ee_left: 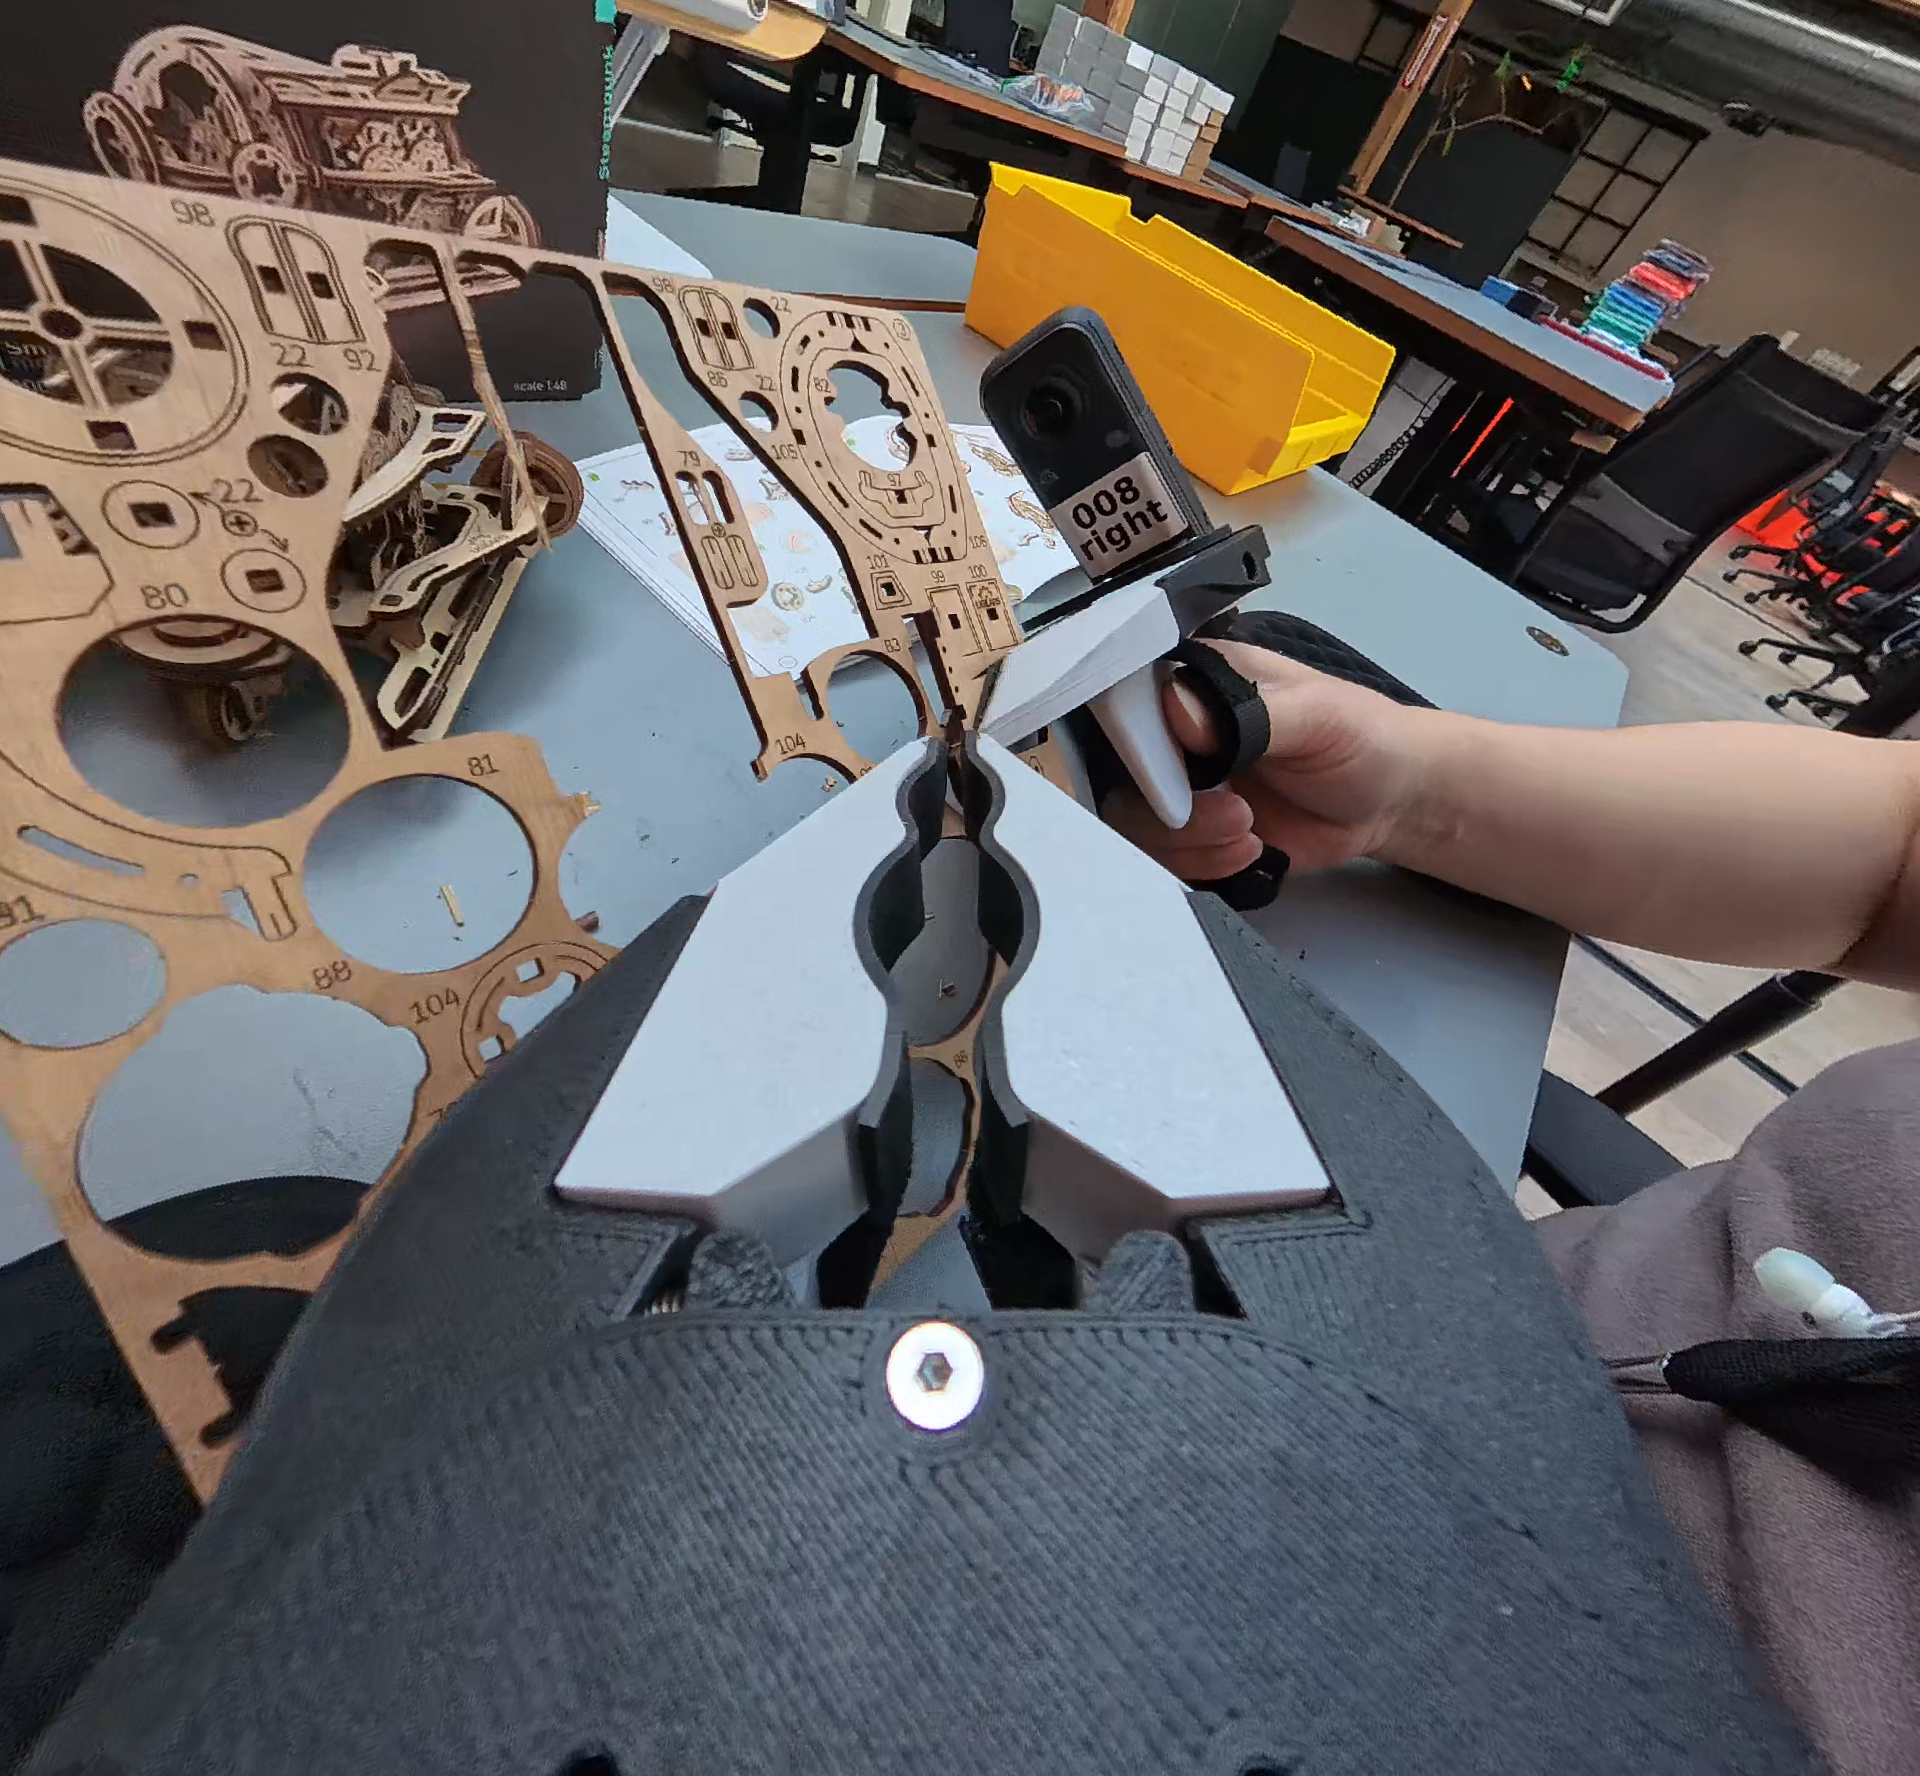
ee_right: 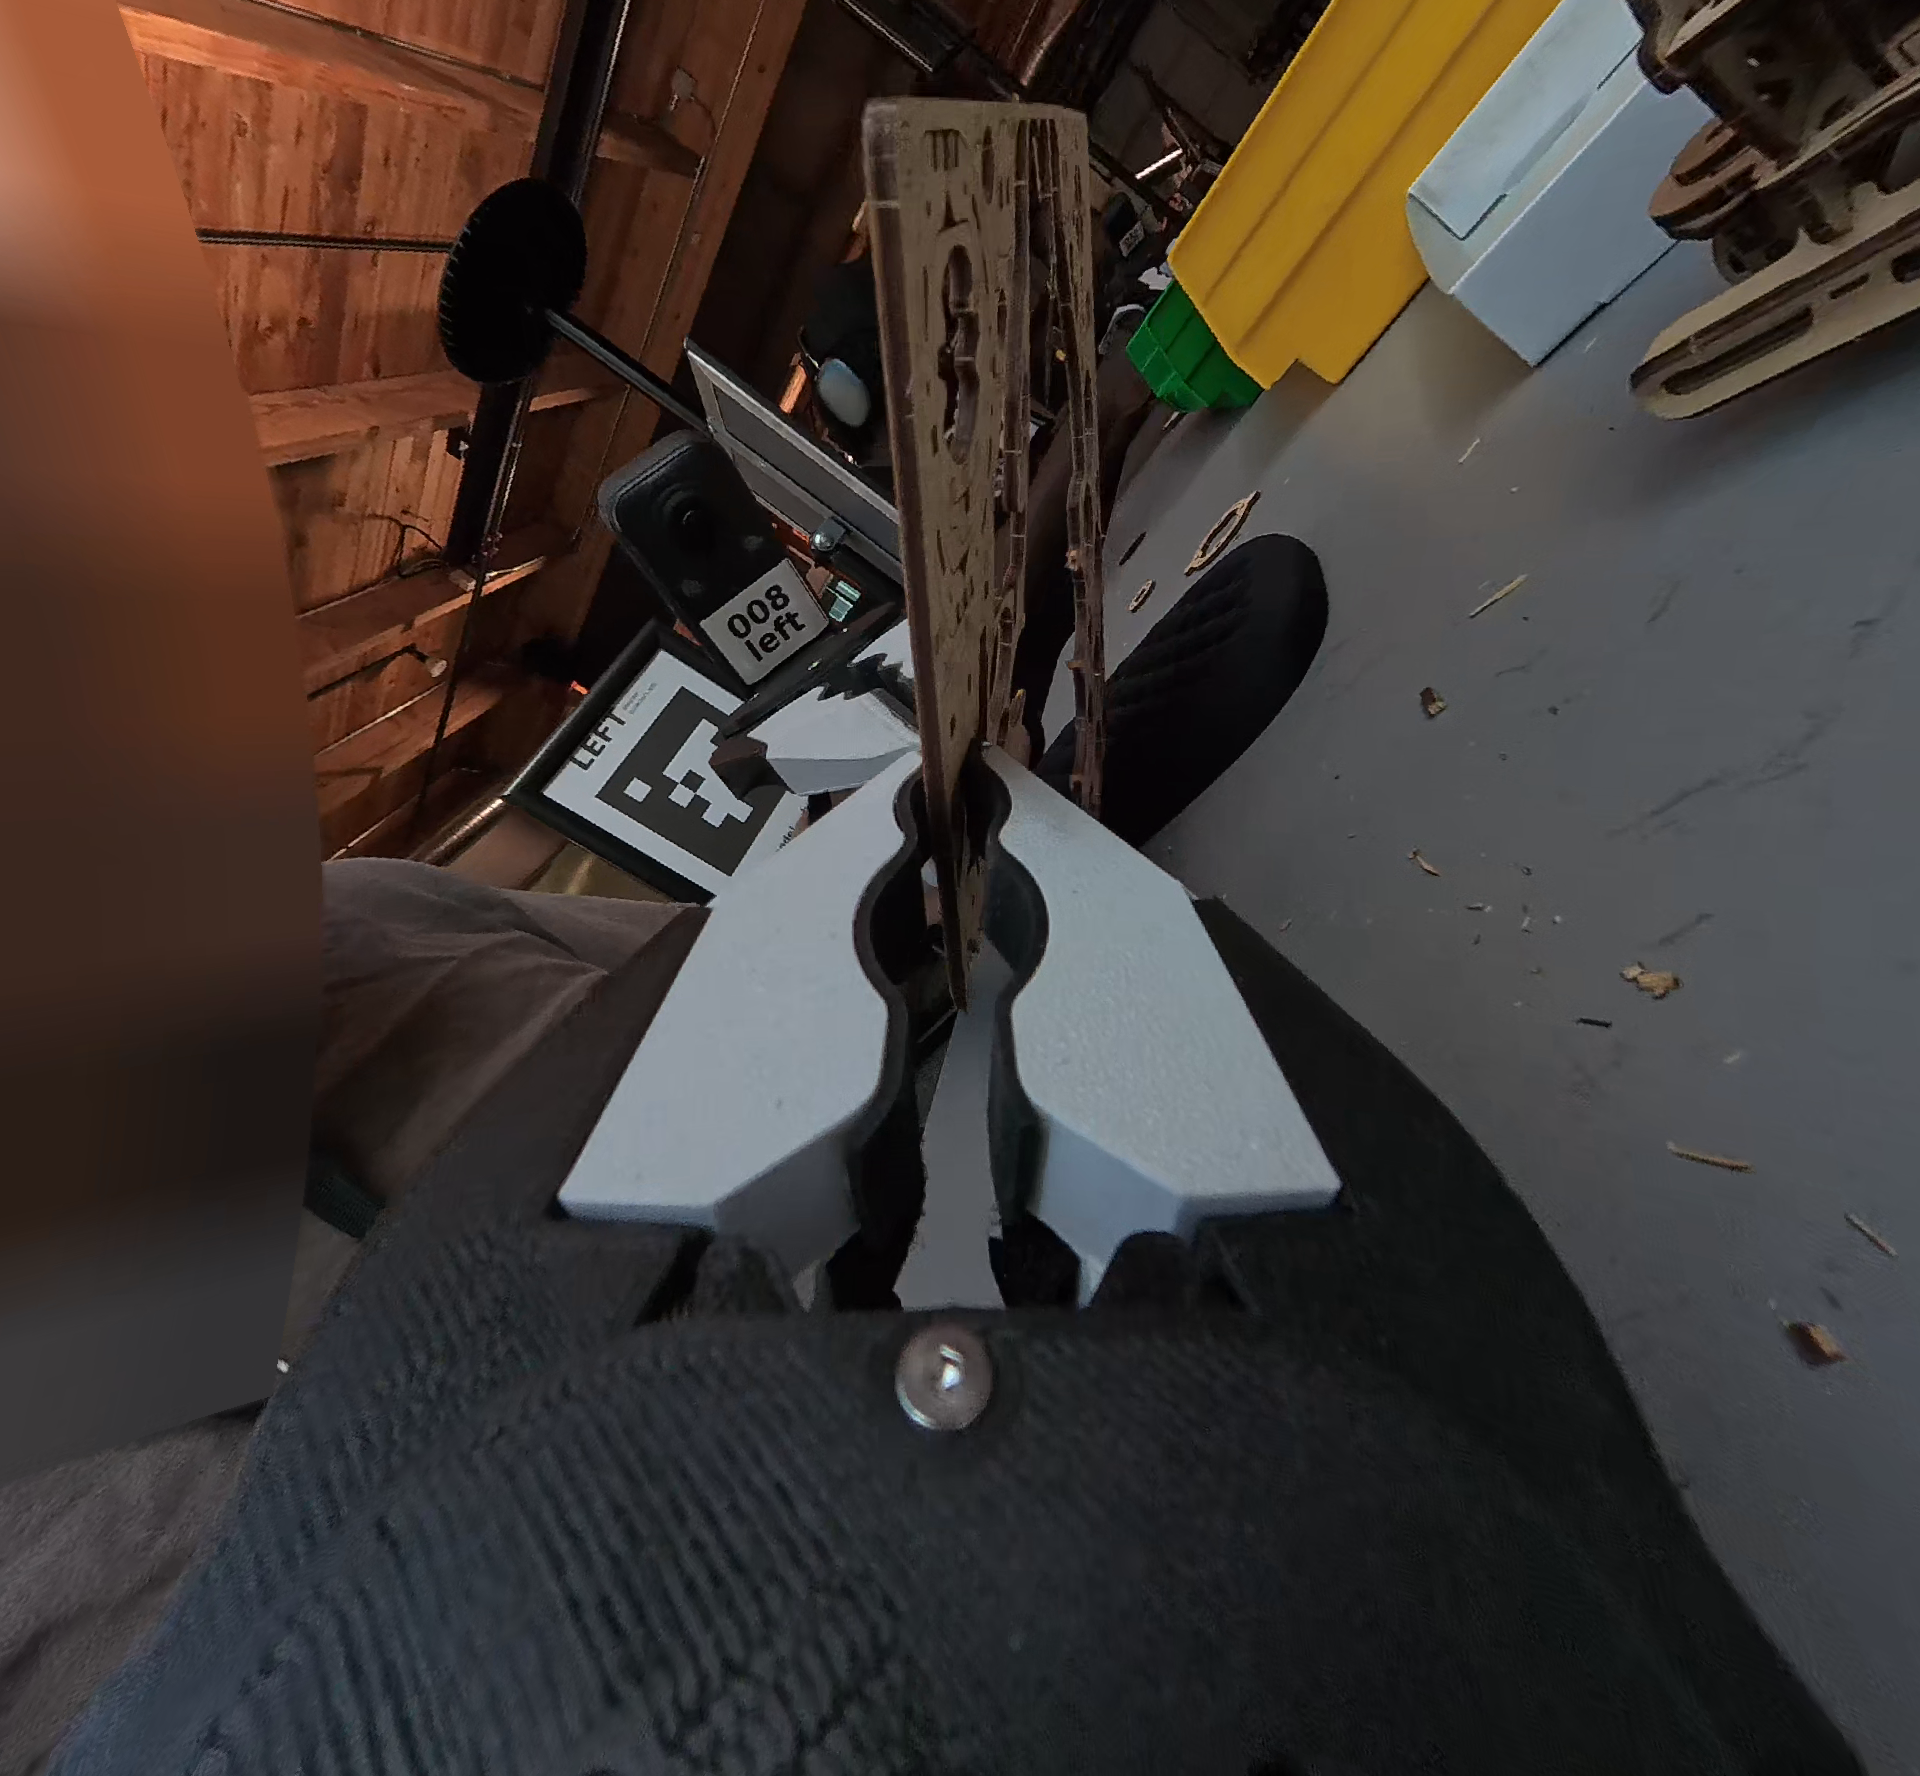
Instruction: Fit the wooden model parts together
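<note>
A thin laser-cut plywood sheet full of cut-out holes and numbered parts is held upright over the grey table. My left gripper is shut on the sheet's lower right edge. My right gripper is shut on the same sheet, seen edge-on, and it also shows in the left wrist view, its tip meeting the sheet just above my left gripper's tip. A half-built wooden model stands on the table behind the sheet; it also shows in the right wrist view.
The dark kit box stands at the back left. An instruction booklet lies on the table. A yellow bin sits at the back right, with a white box and a green bin beside it. Wood chips lie scattered on the table. Both grippers' tips are close together, under 4 cm apart. The half-built wooden model is about equally far from each gripper, around 15 cm.
</note>
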Tool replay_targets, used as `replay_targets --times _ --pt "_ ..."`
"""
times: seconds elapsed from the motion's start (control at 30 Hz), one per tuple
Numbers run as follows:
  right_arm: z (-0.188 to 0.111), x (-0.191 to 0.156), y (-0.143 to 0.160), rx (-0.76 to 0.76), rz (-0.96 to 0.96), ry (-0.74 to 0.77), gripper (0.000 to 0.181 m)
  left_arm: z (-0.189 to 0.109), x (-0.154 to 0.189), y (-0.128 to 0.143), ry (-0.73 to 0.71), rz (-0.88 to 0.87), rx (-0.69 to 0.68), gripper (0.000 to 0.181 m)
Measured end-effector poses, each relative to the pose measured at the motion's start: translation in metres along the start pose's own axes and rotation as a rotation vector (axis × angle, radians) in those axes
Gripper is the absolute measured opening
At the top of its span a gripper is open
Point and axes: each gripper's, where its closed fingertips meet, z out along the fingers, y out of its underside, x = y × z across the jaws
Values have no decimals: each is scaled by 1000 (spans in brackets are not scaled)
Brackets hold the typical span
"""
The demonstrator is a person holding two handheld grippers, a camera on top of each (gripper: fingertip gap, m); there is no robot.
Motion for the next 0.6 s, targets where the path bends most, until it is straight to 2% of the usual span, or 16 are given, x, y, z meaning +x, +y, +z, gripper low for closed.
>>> replay_targets --times 0.2,0.37,0.6 --pt "-1 4 4 -25 37 19 3 0 -2 4 29 -56 -19 0" --pt "-3 6 9 -57 86 25 13 0 -4 6 52 -113 -16 0" --pt "-6 9 13 -89 106 44 10 2 -4 9 54 -117 -39 0"
